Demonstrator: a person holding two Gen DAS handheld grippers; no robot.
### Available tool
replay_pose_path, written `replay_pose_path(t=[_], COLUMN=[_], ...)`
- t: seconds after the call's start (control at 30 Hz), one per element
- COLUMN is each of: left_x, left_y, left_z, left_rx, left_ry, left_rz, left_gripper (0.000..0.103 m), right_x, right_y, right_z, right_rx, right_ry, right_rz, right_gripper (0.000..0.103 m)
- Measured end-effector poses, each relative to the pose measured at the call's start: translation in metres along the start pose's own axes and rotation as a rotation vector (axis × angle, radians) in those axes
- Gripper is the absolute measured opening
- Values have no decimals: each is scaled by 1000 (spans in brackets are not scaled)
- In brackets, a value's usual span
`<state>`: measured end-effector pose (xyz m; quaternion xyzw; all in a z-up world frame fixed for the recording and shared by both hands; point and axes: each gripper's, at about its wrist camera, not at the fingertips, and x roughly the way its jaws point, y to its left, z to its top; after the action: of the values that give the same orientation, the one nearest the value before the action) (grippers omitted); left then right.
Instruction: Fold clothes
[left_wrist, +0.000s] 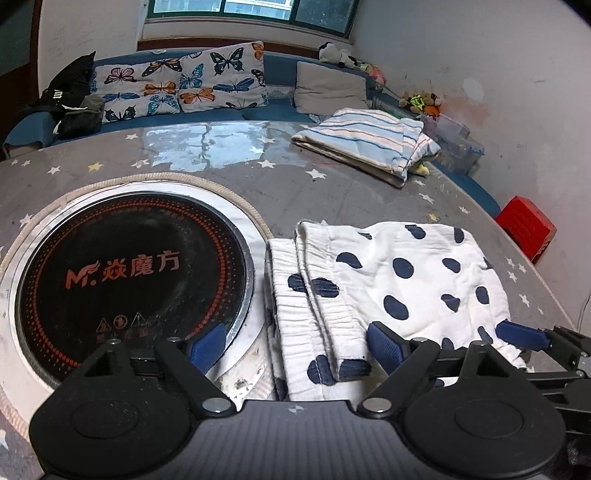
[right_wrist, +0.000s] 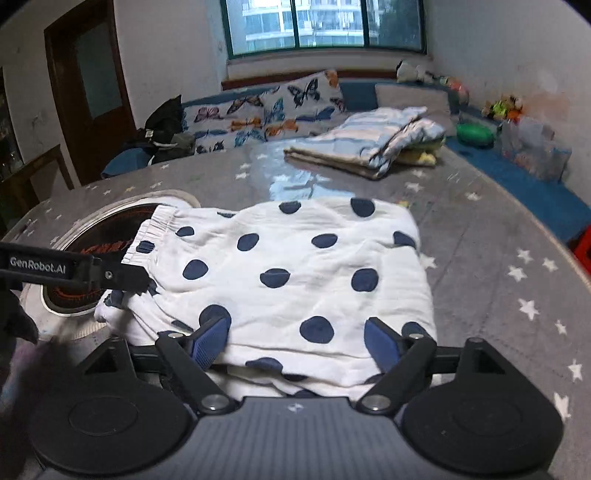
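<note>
Shorts (right_wrist: 295, 280) lie folded on table (right_wrist: 480, 258); your left gripper (left_wrist: 295, 345) and right gripper (right_wrist: 295, 345) are spread, holding nothing. Next: regrip for another fold or stack them.

the black round cooktop (left_wrist: 133, 280) set in the tabletop carries an orange logo "m." followed by three chinese characters, with small warning triangles beneath. white lettering "genrobot.ai" stands on the left tongs' (right_wrist: 48, 267) black arm.
</note>
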<state>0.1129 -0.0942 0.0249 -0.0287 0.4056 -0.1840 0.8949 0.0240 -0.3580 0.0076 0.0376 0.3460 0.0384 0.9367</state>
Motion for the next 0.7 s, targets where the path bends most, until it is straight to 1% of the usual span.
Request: replay_pose_path(t=[0.07,0.1,0.13,0.17,0.23,0.27,0.37,0.47,0.7], left_x=[-6,-10,-13,-17,-23,-25,-32,-37,-43], left_y=[0,-1,-2,-3,-4,-5,-6,-5,2], left_z=[-2,-3,-4,-6,-10,-11,-16,-21,-38], left_rx=[6,10,13,16,16,16,14,8,-21], left_ry=[-12,-19,-29,-38,-49,-53,-60,-61,-21], left_rz=[-9,-9,-10,-14,-30,-42,-66,-74,-117], left_gripper=[89,93,96,98,102,103,103,103,103], right_x=[-7,-11,-16,-20,-26,-28,-34,-39,-46], right_y=[2,2,3,5,7,8,11,15,28], right_z=[-1,-2,-3,-4,-6,-7,-12,-16,-26], right_rx=[-1,0,0,-1,-1,-1,1,5,-3], right_ry=[-25,-39,-52,-67,-84,-90,-104,-114,-108], right_rz=[-5,-6,-10,-20,-27,-29,-33,-41,-59], right_gripper=[91,94,100,103,103,103,103,103,103])
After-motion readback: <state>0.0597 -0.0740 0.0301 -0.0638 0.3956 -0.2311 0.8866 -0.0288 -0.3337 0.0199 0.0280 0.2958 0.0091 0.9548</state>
